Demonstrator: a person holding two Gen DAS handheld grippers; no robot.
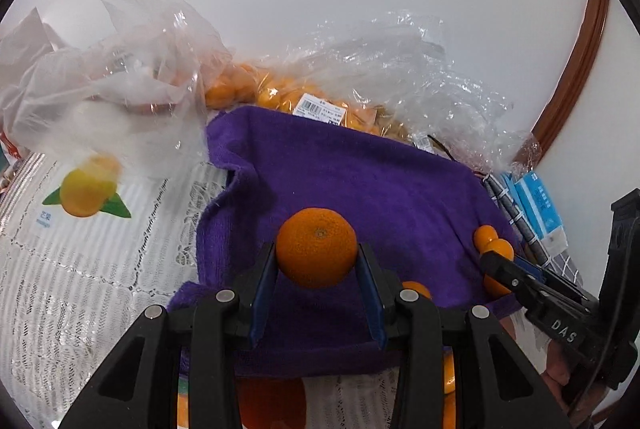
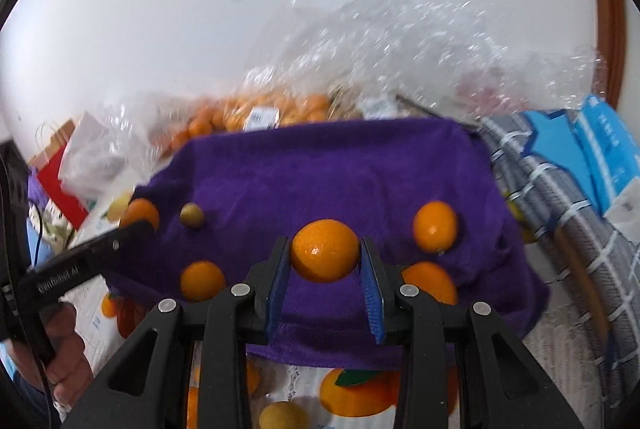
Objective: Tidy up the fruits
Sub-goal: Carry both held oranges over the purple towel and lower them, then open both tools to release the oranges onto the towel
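My left gripper [image 1: 317, 257] is shut on a large orange [image 1: 316, 247] and holds it over the purple towel [image 1: 320, 169]. My right gripper [image 2: 325, 261] is shut on a smaller orange [image 2: 325, 255] over the same towel [image 2: 320, 165]. On the towel lie several loose oranges [image 2: 435, 231], [image 2: 202, 281], [image 2: 430, 281] and a small greenish-brown fruit [image 2: 192, 215]. The left gripper shows at the left of the right wrist view [image 2: 138, 225] with its orange [image 2: 140, 211]. The right gripper shows at the right of the left wrist view [image 1: 496, 257].
A clear plastic bag of oranges [image 1: 320, 101] lies behind the towel, with a crumpled empty bag [image 1: 120, 69] to its left. Blue packets [image 1: 540, 205] and a grey checked cloth [image 2: 560, 213] lie on the right. A lace tablecloth with fruit prints [image 1: 80, 269] covers the table.
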